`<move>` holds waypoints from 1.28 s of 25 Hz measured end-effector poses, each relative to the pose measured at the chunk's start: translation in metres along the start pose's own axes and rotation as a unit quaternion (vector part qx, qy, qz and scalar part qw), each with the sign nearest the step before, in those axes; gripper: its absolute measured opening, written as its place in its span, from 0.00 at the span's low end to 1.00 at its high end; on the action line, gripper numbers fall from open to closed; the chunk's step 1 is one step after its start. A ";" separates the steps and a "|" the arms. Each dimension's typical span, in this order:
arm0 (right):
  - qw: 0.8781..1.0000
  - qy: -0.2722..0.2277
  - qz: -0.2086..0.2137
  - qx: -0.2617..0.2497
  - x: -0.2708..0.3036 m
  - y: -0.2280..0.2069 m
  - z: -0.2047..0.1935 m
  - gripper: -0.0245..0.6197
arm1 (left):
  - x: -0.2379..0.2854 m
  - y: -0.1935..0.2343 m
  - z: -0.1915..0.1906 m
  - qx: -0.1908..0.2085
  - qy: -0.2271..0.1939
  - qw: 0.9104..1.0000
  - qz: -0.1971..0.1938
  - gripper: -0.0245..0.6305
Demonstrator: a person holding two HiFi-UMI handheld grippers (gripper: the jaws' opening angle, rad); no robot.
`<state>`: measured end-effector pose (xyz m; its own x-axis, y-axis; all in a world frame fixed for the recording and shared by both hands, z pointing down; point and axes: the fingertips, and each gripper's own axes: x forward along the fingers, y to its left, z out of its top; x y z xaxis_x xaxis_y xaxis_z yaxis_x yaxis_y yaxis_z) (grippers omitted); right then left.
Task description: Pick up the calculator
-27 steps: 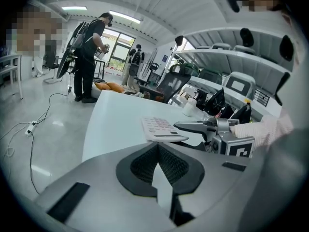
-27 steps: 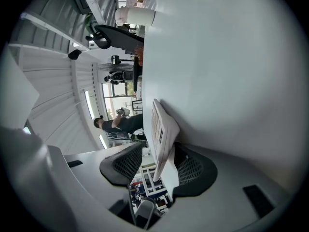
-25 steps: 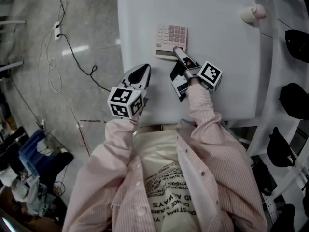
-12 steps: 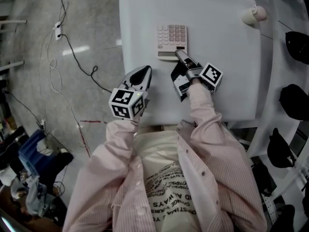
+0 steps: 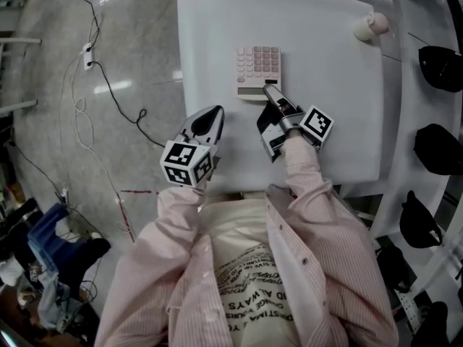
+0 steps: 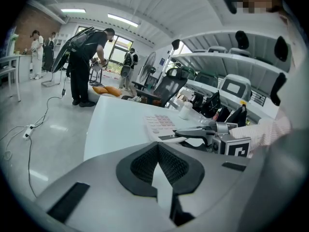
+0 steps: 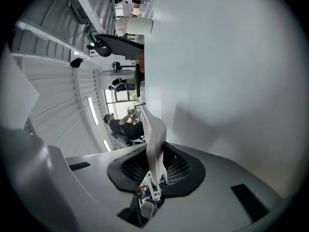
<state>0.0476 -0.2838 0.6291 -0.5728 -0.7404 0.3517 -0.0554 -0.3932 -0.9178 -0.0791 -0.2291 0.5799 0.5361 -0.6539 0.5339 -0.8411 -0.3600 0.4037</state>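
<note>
**Colleague:** On the white table (image 5: 325,49), where did the calculator (image 5: 258,71) sit at that point?

**Me:** Out past the middle, keys up, and as far as I could tell flat on the top. My right gripper (image 5: 270,91) had just been closing. Its pads were clamped on the calculator's near edge, by the display at the right-hand corner.

**Colleague:** And the left gripper (image 5: 215,112)?

**Me:** Jaws together on nothing, parked by the table's near-left edge, well apart from the calculator.

**Colleague:** How did you mean to lift it?

**Me:** I judged the bite shallow and off-centre, so I wanted a slow, straight rise with the wrist kept level. A thin slab held at one corner could swing or slip out.

**Colleague:** Anything around to worry about?

**Me:** The top was smooth and bare apart from a small white bottle (image 5: 371,24) at the far right corner. Cables (image 5: 94,71) trailed over the glossy floor (image 5: 51,121) on my left, and people (image 6: 87,57) stood well off across the room
</note>
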 end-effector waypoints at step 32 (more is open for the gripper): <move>0.995 0.000 0.097 -0.002 -0.006 0.011 -0.008 0.14 | -0.009 0.049 0.017 0.081 -0.117 0.990 0.003 0.04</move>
<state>0.0438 -0.2797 0.6150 -0.5724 -0.8026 0.1680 0.0534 -0.2409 -0.9691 -0.1268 -0.2517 0.5824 0.5155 -0.7862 0.3408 -0.8549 -0.4452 0.2662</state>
